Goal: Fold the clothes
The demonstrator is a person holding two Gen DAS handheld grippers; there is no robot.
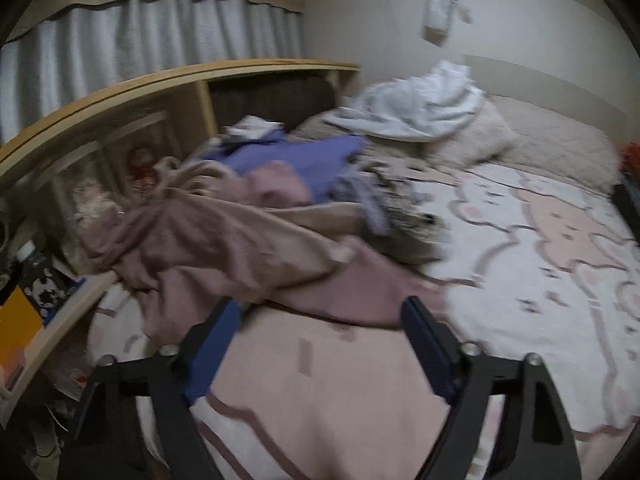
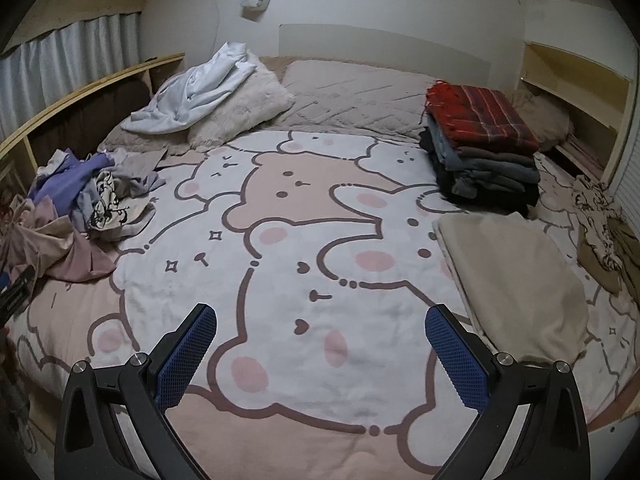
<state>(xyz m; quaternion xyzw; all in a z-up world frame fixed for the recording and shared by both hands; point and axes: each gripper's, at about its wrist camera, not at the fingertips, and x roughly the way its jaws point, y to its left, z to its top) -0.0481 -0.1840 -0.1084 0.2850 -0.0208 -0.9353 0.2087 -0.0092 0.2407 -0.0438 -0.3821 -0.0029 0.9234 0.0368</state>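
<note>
Mauve garment just beyond spread left fingers

In the right wrist view the middle of the bed lies bare from the lower edge up to the pillows, a wide lane between the splayed fingers of the right claw. At left a heap of unfolded clothes blocks the way; at right a folded beige cloth and a folded stack do. In the left wrist view a pink garment crowds just ahead of the wide-open left claw, with bare bedding at right
</note>
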